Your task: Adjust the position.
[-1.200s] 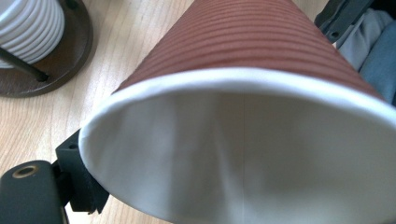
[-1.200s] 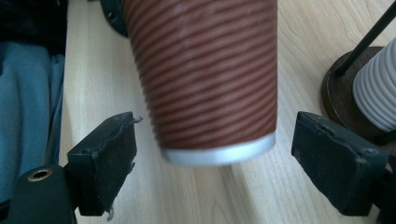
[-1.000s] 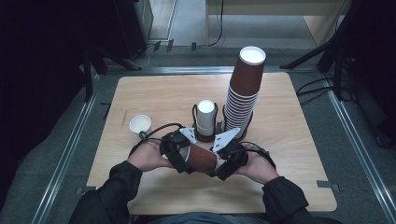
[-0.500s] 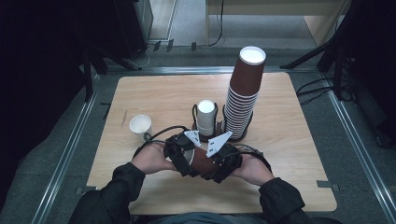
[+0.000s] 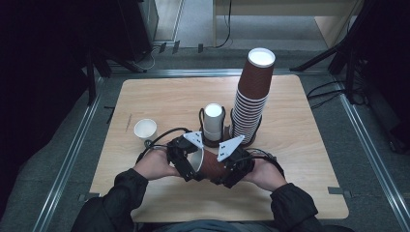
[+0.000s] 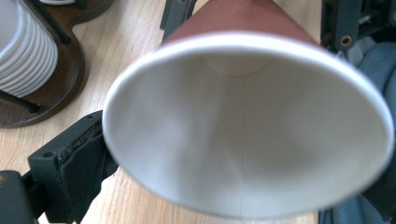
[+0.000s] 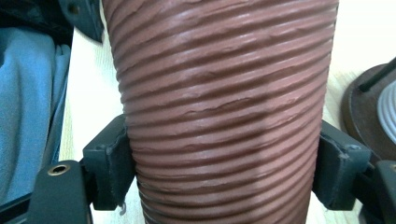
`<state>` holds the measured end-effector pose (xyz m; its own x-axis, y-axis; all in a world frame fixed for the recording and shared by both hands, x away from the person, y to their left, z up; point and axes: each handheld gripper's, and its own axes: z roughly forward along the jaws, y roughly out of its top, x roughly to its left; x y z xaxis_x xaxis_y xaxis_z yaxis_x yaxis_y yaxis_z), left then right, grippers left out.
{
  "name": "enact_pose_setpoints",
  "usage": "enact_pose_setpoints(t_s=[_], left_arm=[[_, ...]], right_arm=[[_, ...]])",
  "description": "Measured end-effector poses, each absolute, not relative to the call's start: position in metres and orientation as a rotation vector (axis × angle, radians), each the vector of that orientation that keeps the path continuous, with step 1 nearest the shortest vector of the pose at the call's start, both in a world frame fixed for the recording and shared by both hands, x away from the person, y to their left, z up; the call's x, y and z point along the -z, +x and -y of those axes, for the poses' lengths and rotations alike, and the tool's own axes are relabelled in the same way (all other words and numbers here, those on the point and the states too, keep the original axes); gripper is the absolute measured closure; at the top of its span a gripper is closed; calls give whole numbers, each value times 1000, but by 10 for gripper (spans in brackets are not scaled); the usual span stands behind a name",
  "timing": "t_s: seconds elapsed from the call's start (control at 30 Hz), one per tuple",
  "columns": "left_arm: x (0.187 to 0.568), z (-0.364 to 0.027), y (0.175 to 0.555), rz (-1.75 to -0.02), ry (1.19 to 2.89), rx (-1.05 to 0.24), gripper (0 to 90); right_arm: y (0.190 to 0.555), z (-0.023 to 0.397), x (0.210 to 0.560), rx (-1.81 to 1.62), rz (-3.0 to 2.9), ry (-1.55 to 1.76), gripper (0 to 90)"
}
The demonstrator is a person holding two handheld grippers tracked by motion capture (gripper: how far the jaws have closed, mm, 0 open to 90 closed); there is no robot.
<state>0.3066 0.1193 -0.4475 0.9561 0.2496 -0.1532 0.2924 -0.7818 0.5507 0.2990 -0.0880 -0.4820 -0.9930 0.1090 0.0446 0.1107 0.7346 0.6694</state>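
Brown ridged cup (image 5: 211,165) lying sideways near front edge of wooden surface (image 5: 300,145), white mouth facing left. Left gripper (image 5: 185,159) at the mouth end, right gripper (image 5: 231,166) on the body; jaw grip not clear from here. Behind: tall leaning stack of brown cups (image 5: 250,99) and short white cup stack (image 5: 212,121) in dark holder. Small white cup (image 5: 145,129) upright at left.

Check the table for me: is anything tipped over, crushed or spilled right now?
Nothing spilled. The brown cup lies sideways, but it is held so between the left tool and right tool. The tall cup stack leans slightly. The small white cup stands upright.
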Motion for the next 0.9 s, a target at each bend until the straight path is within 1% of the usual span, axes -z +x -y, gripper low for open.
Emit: enact_pose_setpoints(t_s=[0.2, 0.43, 0.7, 0.9], left_arm=[[448, -133, 306, -398, 2469, 73, 0], [450, -142, 305, -433, 2387, 73, 0], [448, -144, 304, -454, 2258, 111, 0], [450, -137, 304, -443, 2248, 122, 0]], right_arm=[[302, 96, 478, 1160, 2922, -217, 209], [303, 102, 476, 1202, 2904, -242, 208], [304, 105, 473, 1260, 2866, -255, 208], [304, 104, 473, 1271, 2838, -263, 208]])
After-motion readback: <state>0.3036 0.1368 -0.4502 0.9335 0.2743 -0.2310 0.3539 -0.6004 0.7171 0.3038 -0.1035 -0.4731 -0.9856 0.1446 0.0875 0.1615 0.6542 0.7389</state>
